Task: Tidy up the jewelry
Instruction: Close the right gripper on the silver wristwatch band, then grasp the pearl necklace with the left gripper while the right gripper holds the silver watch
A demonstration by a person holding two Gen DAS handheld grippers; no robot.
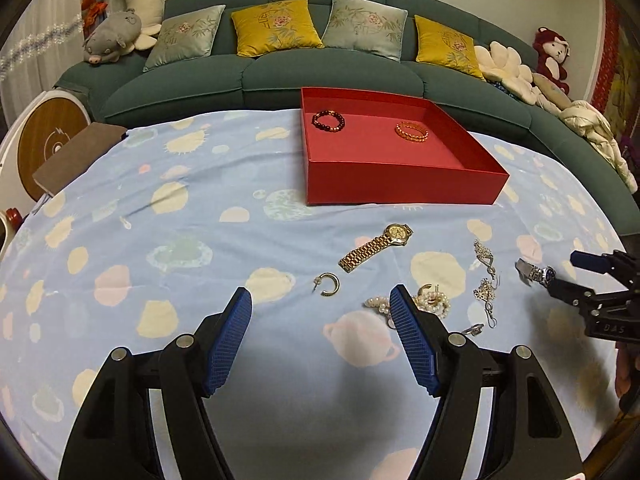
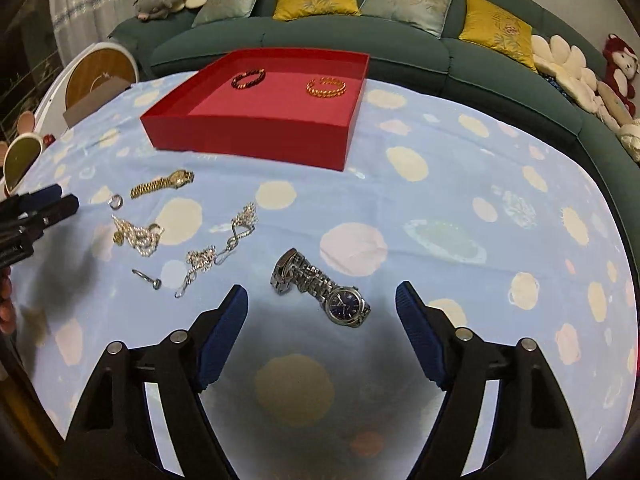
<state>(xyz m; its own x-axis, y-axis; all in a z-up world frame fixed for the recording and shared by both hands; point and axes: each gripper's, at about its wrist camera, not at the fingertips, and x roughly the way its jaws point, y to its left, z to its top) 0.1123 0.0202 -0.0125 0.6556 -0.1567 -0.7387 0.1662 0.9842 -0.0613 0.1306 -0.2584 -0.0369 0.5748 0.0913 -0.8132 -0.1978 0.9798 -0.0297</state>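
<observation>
Counter (image 1: 160, 208) draped in spotted blue cloth. Red tray (image 1: 400, 188) at far edge; two bracelets inside. Silver watch (image 2: 324, 292) before right gripper (image 2: 320, 304), jaws released. Left gripper (image 1: 320, 308) jaws released above gold hoop earring (image 1: 330, 283). "DAS" lettering read only in left view.

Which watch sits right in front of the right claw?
The silver watch with the blue dial, lying between that open claw's fingers. The gold watch lies farther off, toward the red box.

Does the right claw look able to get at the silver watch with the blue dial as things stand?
Probably yes. The right claw is open above the silver watch, which lies flat on the tablecloth just ahead of its fingertips, apart from the other jewelry. Nothing lies between.
</observation>
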